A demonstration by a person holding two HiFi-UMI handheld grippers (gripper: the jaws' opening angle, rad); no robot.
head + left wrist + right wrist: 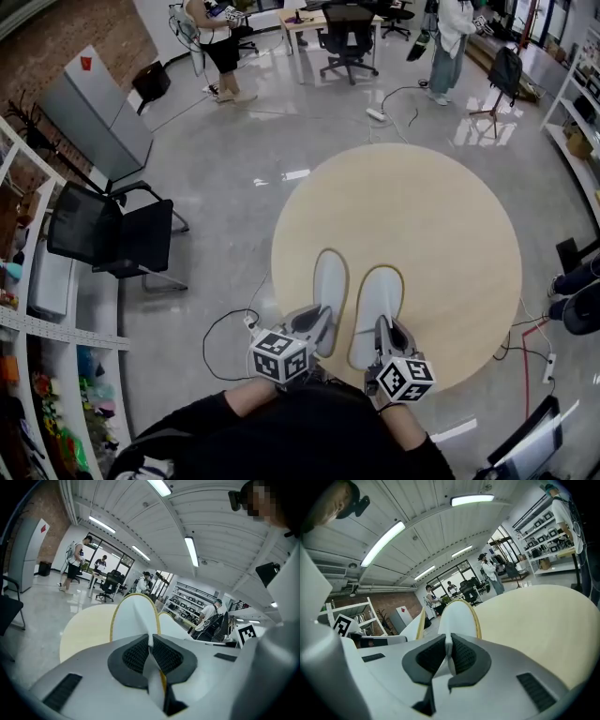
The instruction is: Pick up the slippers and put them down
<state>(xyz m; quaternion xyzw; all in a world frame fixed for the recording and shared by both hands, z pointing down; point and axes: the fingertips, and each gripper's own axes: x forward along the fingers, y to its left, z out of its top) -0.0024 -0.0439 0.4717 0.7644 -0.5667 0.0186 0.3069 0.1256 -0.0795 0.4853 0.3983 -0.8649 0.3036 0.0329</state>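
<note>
Slippers run parallel, long axes pointing straight across the table.

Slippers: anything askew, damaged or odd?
Nothing stands out. The left slipper and right slipper are side by side over the round table, toes pointing away, pinched at the heels by the left tongs and right tongs.

Round pale counter, standing on grey floor. Carrying left slipper and right slipper, white, side by side near the close edge.
</note>
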